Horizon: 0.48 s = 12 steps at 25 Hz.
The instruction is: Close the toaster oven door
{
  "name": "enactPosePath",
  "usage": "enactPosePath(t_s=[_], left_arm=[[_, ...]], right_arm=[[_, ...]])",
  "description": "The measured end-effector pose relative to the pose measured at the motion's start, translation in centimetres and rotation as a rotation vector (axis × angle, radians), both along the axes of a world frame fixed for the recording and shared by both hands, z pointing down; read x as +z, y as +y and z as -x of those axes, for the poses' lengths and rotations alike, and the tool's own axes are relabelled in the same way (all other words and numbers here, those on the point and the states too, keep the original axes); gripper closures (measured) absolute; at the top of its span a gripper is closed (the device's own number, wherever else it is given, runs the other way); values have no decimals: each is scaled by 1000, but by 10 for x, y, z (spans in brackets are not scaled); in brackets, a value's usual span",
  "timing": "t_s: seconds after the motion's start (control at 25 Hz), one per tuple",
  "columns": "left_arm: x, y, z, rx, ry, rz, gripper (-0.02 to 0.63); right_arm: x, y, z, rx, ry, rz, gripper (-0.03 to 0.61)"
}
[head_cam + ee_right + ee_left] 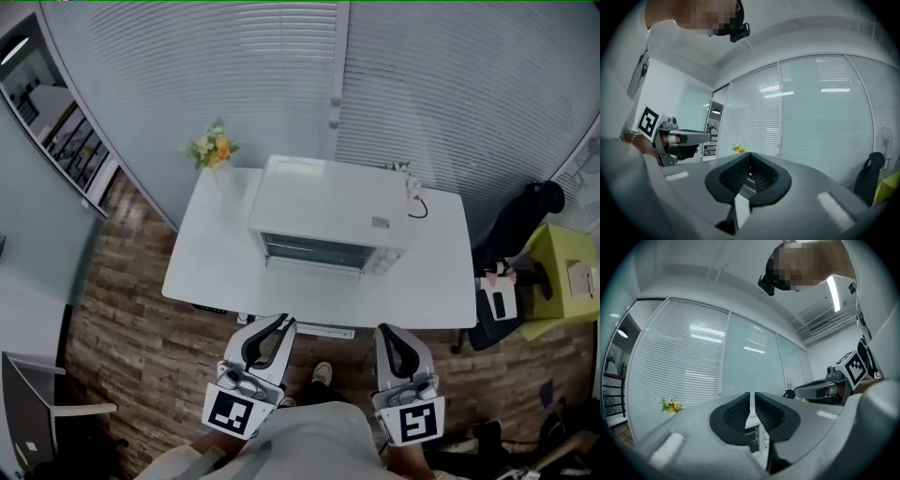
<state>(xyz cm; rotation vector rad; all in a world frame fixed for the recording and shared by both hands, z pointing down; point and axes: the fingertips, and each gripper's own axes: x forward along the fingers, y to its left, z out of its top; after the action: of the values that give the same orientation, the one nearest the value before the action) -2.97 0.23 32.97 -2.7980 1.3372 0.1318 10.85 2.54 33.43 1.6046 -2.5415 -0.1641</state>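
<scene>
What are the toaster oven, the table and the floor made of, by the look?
The toaster oven: probably painted metal, smooth matte white casing with crisp edges. The table: likely laminate or painted board, plain flat white top. The floor: wood or wood-look planks, brown with visible seams.

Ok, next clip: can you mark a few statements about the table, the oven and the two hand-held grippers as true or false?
1. The white box-shaped toaster oven stands on the white rectangular table. True.
2. The left hand-held gripper is clamped on the oven's handle. False: its jaws are together with nothing between them, and in the head view it is at the table's near edge, short of the oven.
3. The small bunch of yellow flowers stands at the table's far left corner. True.
4. The right hand-held gripper has its jaws wide apart. False: they are together and empty.
</scene>
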Motion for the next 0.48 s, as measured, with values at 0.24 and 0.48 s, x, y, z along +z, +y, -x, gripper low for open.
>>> enactPosePath(t_s=[0.24,0.48], left_arm=[[0,-24,-29,-14,-16,2,578],[5,-37,-48,-23,-13,10,578]], right_arm=[[4,-26,-32,-1,-8,11,574],[9,-43,-54,-9,-12,9,574]])
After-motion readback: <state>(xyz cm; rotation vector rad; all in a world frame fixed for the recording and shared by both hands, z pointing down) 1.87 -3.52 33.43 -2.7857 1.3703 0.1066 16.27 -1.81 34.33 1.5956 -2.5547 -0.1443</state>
